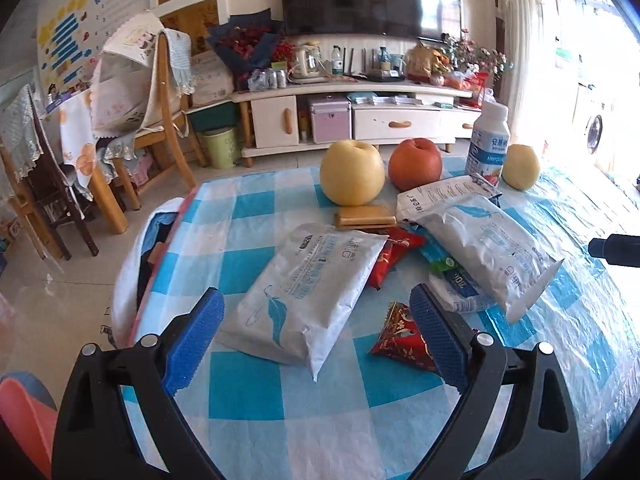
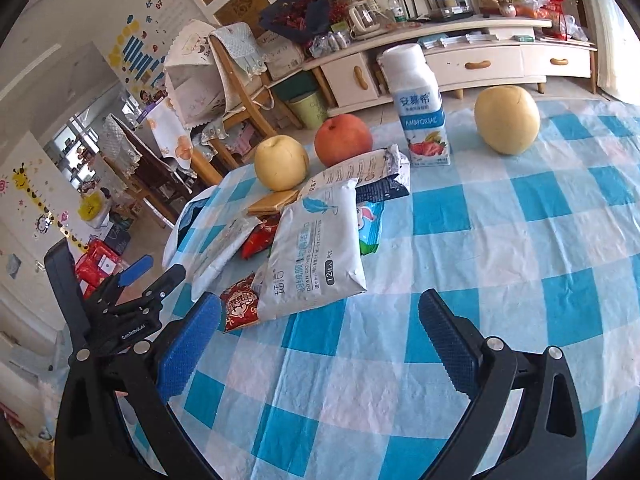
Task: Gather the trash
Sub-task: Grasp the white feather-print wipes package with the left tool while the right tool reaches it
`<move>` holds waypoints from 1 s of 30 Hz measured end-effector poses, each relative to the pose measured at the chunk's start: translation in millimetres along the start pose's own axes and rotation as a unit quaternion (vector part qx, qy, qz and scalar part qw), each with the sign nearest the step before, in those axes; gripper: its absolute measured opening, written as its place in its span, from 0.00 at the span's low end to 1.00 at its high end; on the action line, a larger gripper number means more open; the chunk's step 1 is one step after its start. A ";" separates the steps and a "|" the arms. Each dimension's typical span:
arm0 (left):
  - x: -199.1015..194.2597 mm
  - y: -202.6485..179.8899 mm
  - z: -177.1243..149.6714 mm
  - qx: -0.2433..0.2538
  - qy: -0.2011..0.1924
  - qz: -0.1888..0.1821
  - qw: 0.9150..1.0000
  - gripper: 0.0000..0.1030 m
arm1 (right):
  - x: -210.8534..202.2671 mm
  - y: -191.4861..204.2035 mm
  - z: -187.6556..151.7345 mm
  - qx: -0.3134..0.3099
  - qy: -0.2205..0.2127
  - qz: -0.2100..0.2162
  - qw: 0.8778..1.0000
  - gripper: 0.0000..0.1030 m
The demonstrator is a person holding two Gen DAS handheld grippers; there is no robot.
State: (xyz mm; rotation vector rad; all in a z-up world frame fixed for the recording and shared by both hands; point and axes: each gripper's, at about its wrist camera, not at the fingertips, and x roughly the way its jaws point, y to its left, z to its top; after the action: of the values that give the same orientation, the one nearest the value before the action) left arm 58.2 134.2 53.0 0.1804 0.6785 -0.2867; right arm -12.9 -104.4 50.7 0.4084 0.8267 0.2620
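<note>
A pile of wrappers lies on the blue-and-white checked tablecloth (image 1: 256, 376). A white wipes packet (image 1: 308, 292) lies just ahead of my open, empty left gripper (image 1: 316, 340), between its blue pads. A second white packet (image 1: 488, 240) lies to the right, over green and red wrappers. A small red wrapper (image 1: 404, 338) sits by the right pad. In the right wrist view my right gripper (image 2: 320, 340) is open and empty, hovering over bare cloth near the white packet (image 2: 316, 252) and the red wrapper (image 2: 240, 306). The left gripper (image 2: 132, 284) shows at its left.
Two yellow pears (image 1: 352, 172) (image 1: 520, 166), a red apple (image 1: 416, 164), a yogurt bottle (image 1: 490, 140) and a gold biscuit pack (image 1: 366, 216) stand behind the pile. A white bag (image 1: 132, 276) hangs at the table's left edge. Chairs and a green bin (image 1: 220, 146) stand beyond.
</note>
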 end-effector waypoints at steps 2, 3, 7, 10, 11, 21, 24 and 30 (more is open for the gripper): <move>10.2 1.7 3.9 0.006 0.011 -0.004 1.000 0.92 | 6.8 4.7 2.1 -0.011 -0.002 -0.009 1.000 0.95; 15.8 3.0 6.0 0.009 0.019 -0.016 1.000 0.92 | 10.6 6.4 3.1 -0.015 -0.002 -0.010 1.000 0.95; 34.8 7.6 11.0 0.033 0.037 -0.027 0.998 0.92 | 26.1 5.9 7.8 -0.012 0.006 -0.009 1.000 0.95; 52.0 18.4 14.1 0.027 0.059 -0.035 0.997 0.92 | 38.7 7.6 12.9 -0.023 0.009 -0.009 1.000 0.95; 57.5 21.1 14.2 0.023 0.070 -0.037 0.997 0.92 | 42.1 9.5 14.5 -0.029 0.010 -0.010 0.999 0.95; 93.9 32.0 9.5 0.017 0.116 -0.070 0.991 0.92 | 76.8 27.5 23.7 -0.097 0.020 -0.028 0.995 0.95; 99.7 35.5 9.8 0.008 0.125 -0.080 0.989 0.92 | 87.0 32.6 24.4 -0.126 0.023 -0.045 0.991 0.95; 102.1 42.9 13.3 -0.034 0.117 -0.096 0.988 0.92 | 102.8 30.8 22.6 -0.150 0.037 -0.060 0.986 0.95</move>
State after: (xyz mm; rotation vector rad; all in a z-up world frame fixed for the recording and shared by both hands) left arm 155.4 150.8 0.9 0.0828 0.9392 -0.4308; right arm 69.1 -43.4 10.8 0.0659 0.8658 0.2853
